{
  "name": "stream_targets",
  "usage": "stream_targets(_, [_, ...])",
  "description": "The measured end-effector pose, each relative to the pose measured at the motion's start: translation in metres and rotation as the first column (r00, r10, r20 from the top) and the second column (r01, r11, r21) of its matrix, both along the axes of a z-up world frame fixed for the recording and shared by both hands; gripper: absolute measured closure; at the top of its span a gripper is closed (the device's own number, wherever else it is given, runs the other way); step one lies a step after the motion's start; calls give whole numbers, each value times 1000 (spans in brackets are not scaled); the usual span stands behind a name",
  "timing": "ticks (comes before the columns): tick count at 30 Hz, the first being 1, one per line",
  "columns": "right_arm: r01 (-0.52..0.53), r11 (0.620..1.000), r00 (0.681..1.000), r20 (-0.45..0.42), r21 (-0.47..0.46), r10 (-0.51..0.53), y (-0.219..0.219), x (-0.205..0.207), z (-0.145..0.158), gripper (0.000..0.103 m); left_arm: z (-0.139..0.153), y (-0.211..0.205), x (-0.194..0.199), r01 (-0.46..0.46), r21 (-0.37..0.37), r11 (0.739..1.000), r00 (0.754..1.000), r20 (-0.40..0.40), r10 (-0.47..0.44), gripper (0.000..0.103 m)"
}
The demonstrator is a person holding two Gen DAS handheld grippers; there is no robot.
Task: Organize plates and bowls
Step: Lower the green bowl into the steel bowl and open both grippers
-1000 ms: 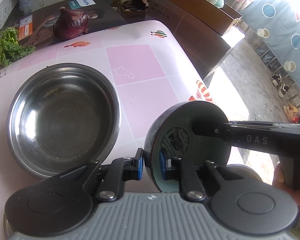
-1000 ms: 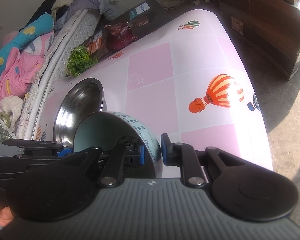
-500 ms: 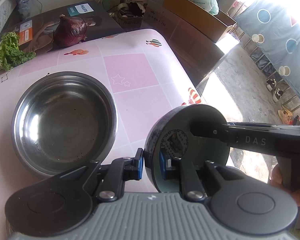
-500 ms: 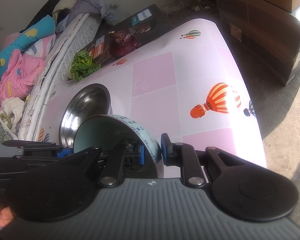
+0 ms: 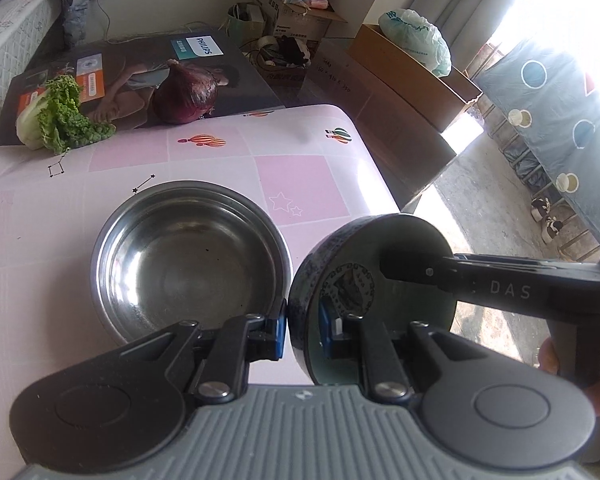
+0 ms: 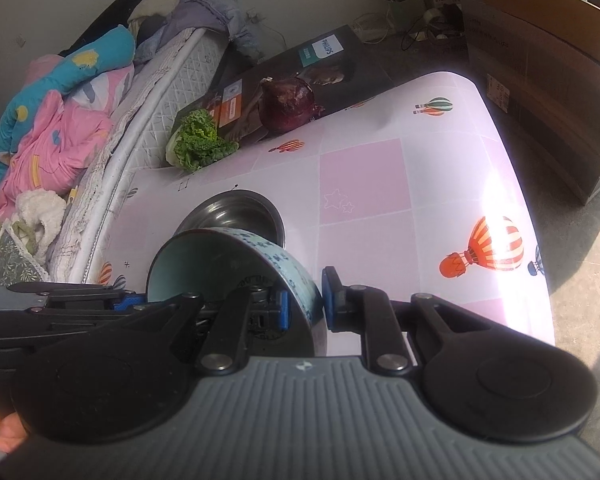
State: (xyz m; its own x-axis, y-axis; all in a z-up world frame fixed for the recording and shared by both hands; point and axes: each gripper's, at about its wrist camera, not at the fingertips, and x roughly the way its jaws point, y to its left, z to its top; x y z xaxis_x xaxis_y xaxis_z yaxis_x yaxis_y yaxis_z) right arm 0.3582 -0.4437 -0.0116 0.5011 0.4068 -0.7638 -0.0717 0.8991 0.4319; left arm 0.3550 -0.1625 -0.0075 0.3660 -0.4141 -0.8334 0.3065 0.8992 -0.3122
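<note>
A light blue patterned ceramic bowl (image 5: 364,276) is held on its side above the table, seen also in the right wrist view (image 6: 236,260). My left gripper (image 5: 302,330) is shut on its rim. My right gripper (image 6: 304,306) is shut on the opposite rim, and its finger (image 5: 460,276) reaches in from the right. A wide steel bowl (image 5: 188,256) sits upright and empty on the pink tablecloth (image 5: 300,176), just left of and below the held bowl. It shows behind the blue bowl in the right wrist view (image 6: 236,212).
A red onion (image 5: 186,98) and a lettuce (image 5: 56,120) lie on a dark Philips box (image 5: 140,68) at the table's far edge. Cardboard boxes (image 5: 404,68) stand on the floor beyond the table's right edge. A bed with bedding (image 6: 60,120) lies left.
Both grippers have lifted the blue bowl up and back. The steel bowl and table look smaller and farther away, and more of the room shows.
</note>
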Motion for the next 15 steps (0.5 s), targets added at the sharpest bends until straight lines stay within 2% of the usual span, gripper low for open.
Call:
stream_targets(7, [-44, 999, 999, 7, 23, 43, 32, 32, -2, 88, -2, 37, 23, -75, -18, 997, 997, -10, 75, 86])
stream_targets(15, [-86, 995, 996, -25, 40, 88, 68, 77, -27, 88, -22, 68, 48, -142, -1, 990, 989, -31, 142, 86])
